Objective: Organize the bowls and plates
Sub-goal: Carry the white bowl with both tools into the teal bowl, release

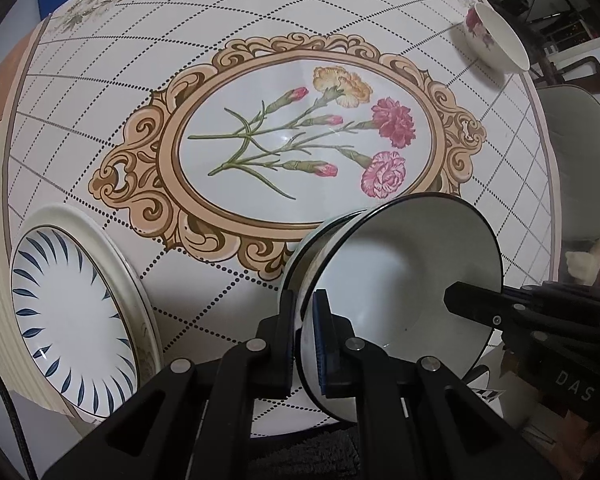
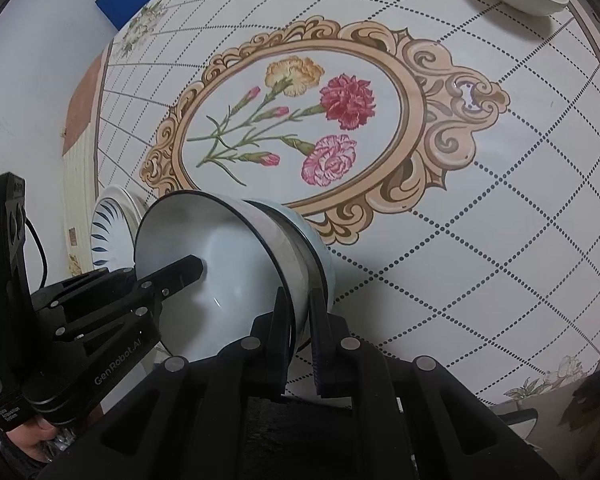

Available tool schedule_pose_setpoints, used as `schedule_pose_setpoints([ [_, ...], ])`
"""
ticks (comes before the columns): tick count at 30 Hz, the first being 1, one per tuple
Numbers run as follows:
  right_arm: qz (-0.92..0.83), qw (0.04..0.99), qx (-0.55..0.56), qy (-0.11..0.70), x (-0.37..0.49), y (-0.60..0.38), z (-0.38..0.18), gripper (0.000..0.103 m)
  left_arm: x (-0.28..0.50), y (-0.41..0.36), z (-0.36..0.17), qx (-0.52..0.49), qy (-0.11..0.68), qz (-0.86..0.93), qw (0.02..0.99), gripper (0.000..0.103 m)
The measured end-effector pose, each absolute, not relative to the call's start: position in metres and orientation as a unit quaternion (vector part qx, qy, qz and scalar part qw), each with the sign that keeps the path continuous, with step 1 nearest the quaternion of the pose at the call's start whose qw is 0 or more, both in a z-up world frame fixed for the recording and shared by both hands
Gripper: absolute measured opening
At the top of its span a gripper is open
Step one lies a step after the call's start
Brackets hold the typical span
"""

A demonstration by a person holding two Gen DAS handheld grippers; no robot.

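Right wrist view: both claws [image 2: 300, 336] [image 1: 306, 340] grip the bowl [image 2: 236, 264]; left one reads, seemingly, "GenRobot.AI".

Left gripper [image 1: 305, 340] at bottom centre, jaws pinching near rim of white bowl [image 1: 400, 276]; one finger inside wall, one outside. Bowl has dark rim, tilted, opening facing lower right; second bowl [image 1: 300, 256] nested behind it. Right gripper [image 1: 476, 304] enters from right edge, fingertip inside white bowl; grip state unclear. Blue-leaf plate [image 1: 68, 316] lower left, stacked on cream plate [image 1: 140, 284]. Floral bowl [image 1: 496, 38] upper right, well apart. Flower-print table [image 1: 300, 40] beneath all.
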State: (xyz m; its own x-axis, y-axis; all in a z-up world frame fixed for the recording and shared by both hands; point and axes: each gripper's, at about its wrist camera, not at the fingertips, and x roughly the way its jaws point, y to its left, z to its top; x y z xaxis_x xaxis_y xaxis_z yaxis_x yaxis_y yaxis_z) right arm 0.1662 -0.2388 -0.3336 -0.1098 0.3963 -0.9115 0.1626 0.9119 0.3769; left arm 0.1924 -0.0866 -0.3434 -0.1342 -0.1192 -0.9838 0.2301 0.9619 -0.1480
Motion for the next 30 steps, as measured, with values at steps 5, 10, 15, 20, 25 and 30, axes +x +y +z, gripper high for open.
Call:
schedule_pose_setpoints([
  [5, 0.089, 0.635, 0.188, 0.744, 0.164, -0.239, -0.337, 0.01, 0.188, -0.09, -0.351, 0.046, 0.748, -0.135, 0.649, 0.006],
  [10, 0.086, 0.63, 0.18, 0.75, 0.163, -0.238, -0.342, 0.01, 0.185, -0.093, -0.358, 0.047, 0.752, -0.134, 0.644, 0.006],
  [15, 0.084, 0.623, 0.182, 0.756, 0.164, -0.238, -0.346, 0.01, 0.187, -0.091, -0.359, 0.036, 0.759, -0.129, 0.637, 0.008],
  [20, 0.085, 0.614, 0.192, 0.761, 0.166, -0.239, -0.345, 0.012, 0.187, -0.075, -0.358, -0.002, 0.774, -0.125, 0.62, 0.008],
  [25, 0.093, 0.614, 0.182, 0.763, 0.166, -0.238, -0.339, 0.036, 0.187, -0.065, -0.358, -0.023, 0.782, -0.12, 0.611, 0.009],
  [30, 0.101, 0.611, 0.183, 0.763, 0.166, -0.235, -0.337, 0.036, 0.185, -0.065, -0.352, -0.016, 0.785, -0.115, 0.609, 0.013],
])
